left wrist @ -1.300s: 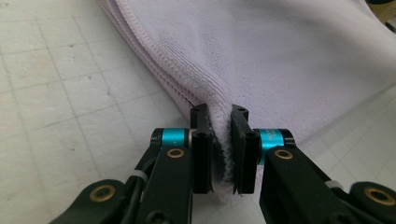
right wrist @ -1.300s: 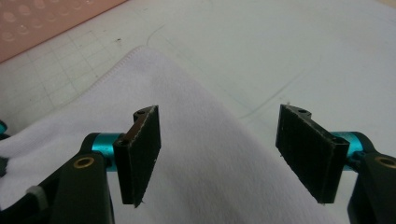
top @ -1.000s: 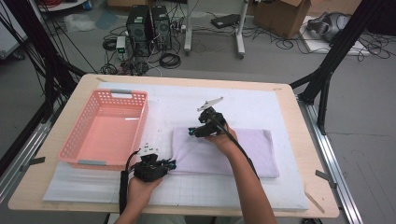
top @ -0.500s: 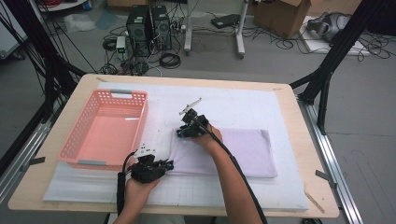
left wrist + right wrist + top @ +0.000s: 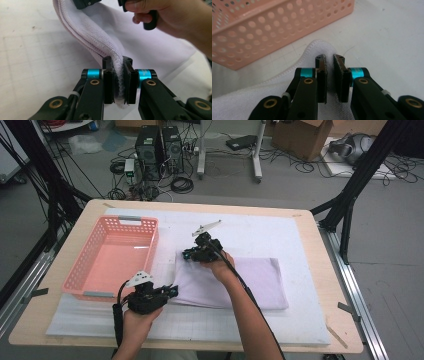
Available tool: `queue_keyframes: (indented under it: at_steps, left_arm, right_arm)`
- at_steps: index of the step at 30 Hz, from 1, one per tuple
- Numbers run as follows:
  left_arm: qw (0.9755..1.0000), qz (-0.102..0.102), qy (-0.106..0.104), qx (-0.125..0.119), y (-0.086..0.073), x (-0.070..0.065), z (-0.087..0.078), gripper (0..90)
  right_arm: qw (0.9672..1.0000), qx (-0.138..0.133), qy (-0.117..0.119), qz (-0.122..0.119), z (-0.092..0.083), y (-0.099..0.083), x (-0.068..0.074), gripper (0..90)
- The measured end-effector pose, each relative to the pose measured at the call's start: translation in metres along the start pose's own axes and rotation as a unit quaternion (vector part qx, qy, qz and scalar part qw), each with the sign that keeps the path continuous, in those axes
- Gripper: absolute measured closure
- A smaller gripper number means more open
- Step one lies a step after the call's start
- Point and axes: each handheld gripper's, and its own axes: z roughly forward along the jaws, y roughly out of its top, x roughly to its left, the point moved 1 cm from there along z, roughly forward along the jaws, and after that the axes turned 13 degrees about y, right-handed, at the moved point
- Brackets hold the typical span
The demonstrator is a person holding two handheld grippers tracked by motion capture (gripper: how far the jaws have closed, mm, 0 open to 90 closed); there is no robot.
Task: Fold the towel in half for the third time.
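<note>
Two grippers pinch the folded towel (image 5: 235, 282): left gripper (image 5: 119, 82) nipping one corner, right gripper (image 5: 330, 75) just closing, probably gripping its far corner. Next, lift together toward the pink basket (image 5: 90, 275).

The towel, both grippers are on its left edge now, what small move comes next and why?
Probably lift both corners together and carry them toward the basket. The left gripper pinches the folded towel at its near corner, and the right gripper, whose jaws have just been closing, pinches the far corner, so the towel looks ready to rise.
</note>
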Motion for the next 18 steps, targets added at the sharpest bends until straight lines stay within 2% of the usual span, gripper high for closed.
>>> queue_keyframes:
  at_steps: [7,14,18]
  left_arm:
    - [0.9995,0.017,-0.027,-0.009,0.015,-0.027,0.013,81.3]
    - [0.9982,0.031,-0.052,0.004,0.027,-0.054,0.034,81.2]
    - [0.9973,0.042,-0.059,0.012,0.031,-0.068,0.045,81.1]
  right_arm:
    - [0.9998,-0.014,-0.013,-0.011,-0.033,0.0,0.001,81.7]
    - [0.999,-0.033,-0.03,0.003,-0.067,-0.013,-0.006,81.4]
    - [0.9986,-0.037,-0.038,0.005,-0.082,-0.022,-0.009,81.4]
